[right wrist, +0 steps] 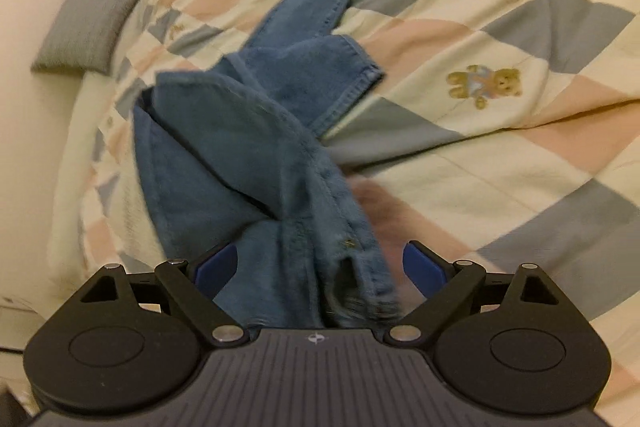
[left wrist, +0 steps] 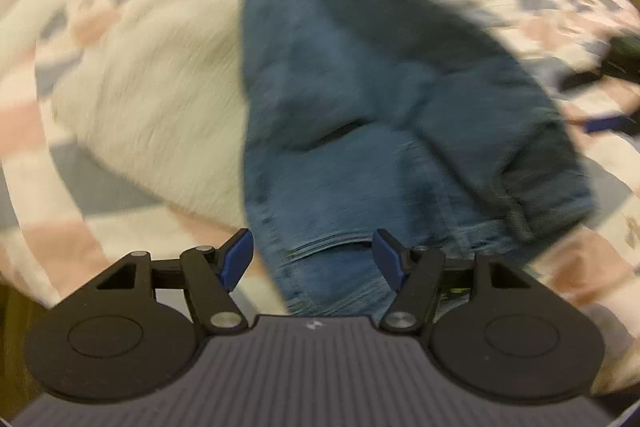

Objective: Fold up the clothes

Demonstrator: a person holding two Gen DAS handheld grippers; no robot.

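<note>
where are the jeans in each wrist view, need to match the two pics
Left wrist: the jeans fill the centre, running from the upper middle down between the open fingers of the left gripper.
Right wrist: they lie centre-left, legs toward the top, bunched between the open fingers of the right gripper.
Shared landmark: the checked quilt beneath them.

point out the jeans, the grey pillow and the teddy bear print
jeans (right wrist: pixel 224 147): right wrist view, bunched upper part.
grey pillow (right wrist: pixel 86 31): right wrist view, centre of face.
teddy bear print (right wrist: pixel 486 85): right wrist view, bear's body.
</note>
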